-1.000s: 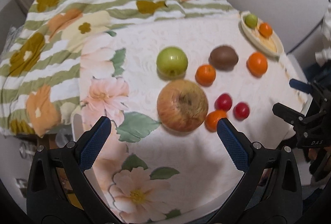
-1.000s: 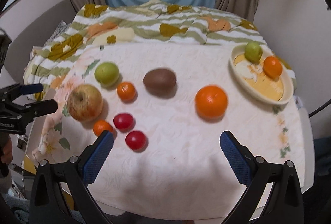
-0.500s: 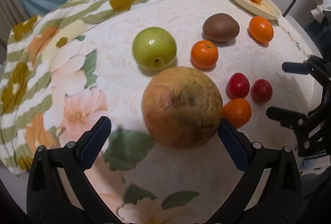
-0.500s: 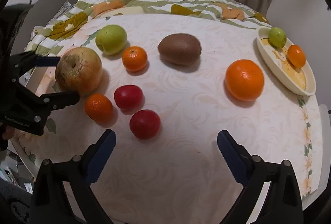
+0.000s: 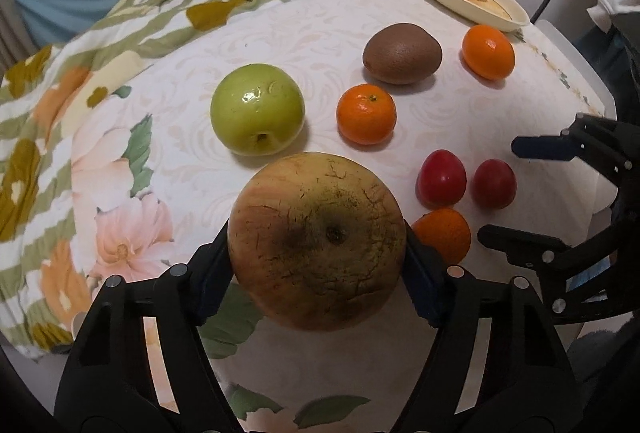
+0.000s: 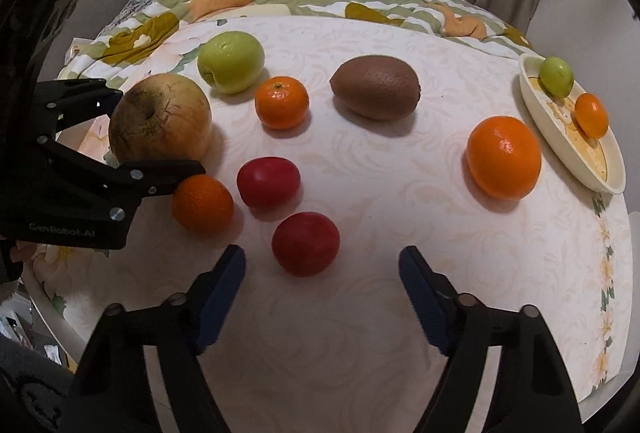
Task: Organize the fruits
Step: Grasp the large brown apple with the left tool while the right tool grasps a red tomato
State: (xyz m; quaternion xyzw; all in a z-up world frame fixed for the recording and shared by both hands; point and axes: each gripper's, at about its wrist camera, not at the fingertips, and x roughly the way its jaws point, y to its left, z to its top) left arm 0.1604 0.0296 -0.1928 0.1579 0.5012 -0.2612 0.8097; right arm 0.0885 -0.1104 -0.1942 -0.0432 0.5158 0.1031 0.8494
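Observation:
A large yellow-red apple (image 5: 316, 249) lies on the white cloth at the near left. My left gripper (image 5: 314, 253) has its closing jaws on both sides of the apple, and the blue pads touch its skin. Two red fruits (image 6: 306, 243) (image 6: 268, 181) and a small mandarin (image 6: 202, 203) lie to the right of it. My right gripper (image 6: 322, 261) is closing just short of the nearer red fruit, its pads apart from it and nothing gripped. A cream oval dish (image 6: 560, 137) at the far right holds a small green fruit (image 6: 556, 77) and a mandarin (image 6: 591, 115).
A green apple (image 6: 232, 63), another mandarin (image 6: 282, 108), a kiwi (image 6: 376, 87) and a big orange (image 6: 503, 157) lie loose on the cloth. A striped floral quilt (image 6: 280, 1) is bunched behind them. The table edge runs close below both grippers.
Both grippers came down and closer to the fruit. The left jaws narrowed onto the large apple. The right jaws narrowed near the red fruit.

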